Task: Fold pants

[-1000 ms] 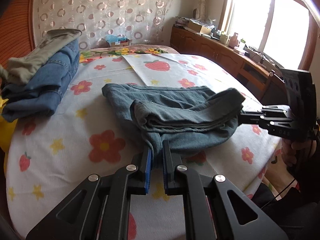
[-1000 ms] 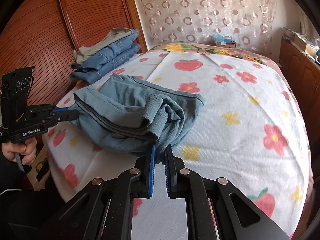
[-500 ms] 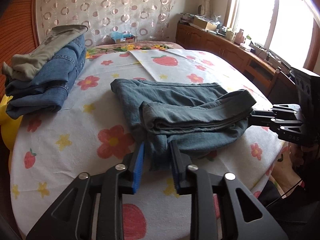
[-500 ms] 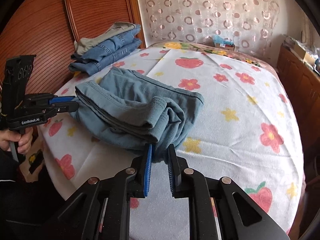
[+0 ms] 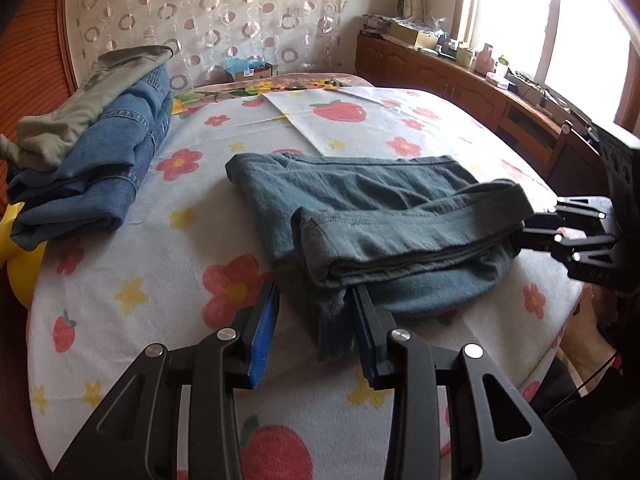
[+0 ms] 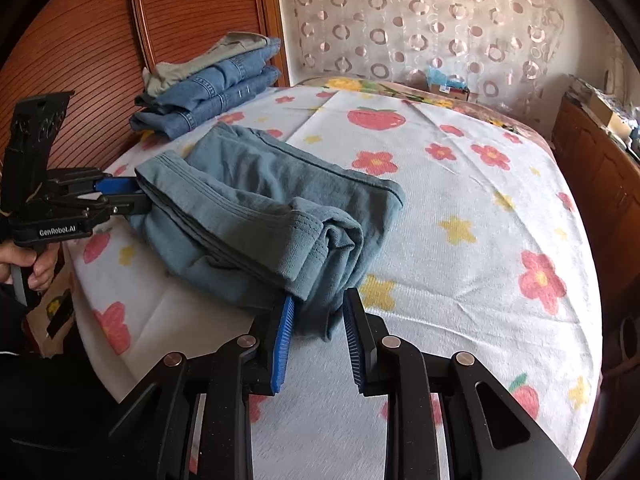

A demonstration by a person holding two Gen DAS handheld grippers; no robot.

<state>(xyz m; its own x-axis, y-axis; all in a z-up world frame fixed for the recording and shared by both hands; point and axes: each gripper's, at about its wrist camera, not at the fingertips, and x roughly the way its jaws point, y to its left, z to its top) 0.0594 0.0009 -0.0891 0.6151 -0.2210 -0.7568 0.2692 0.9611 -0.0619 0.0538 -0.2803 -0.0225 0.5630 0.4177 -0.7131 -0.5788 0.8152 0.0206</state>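
Grey-blue pants [image 5: 380, 208] lie folded in a thick bundle on the flowered bed cover [image 5: 160, 300]. My left gripper [image 5: 316, 292] stands at the bundle's near corner. Its jaws are opening, and a loose flap of cloth hangs between the blue pads without being pinched. In the right wrist view the pants [image 6: 260, 208] fill the middle. My right gripper [image 6: 319, 296] is at their other end with its jaws opening too, slack cloth lying between the pads. Each gripper shows in the other view: the right gripper [image 5: 524, 232] and the left gripper [image 6: 138, 196], both at the bundle's edge.
A stack of folded jeans with a khaki garment on top [image 5: 92, 152] sits at the bed's far left by the wooden headboard [image 6: 180, 20]. A cluttered wooden cabinet [image 5: 460, 76] runs under the window. A hand [image 6: 36, 264] holds the left gripper's handle.
Both grippers have let go of the pants: their jaws went from shut on the cloth to apart. The bundle has settled flat on the bed.
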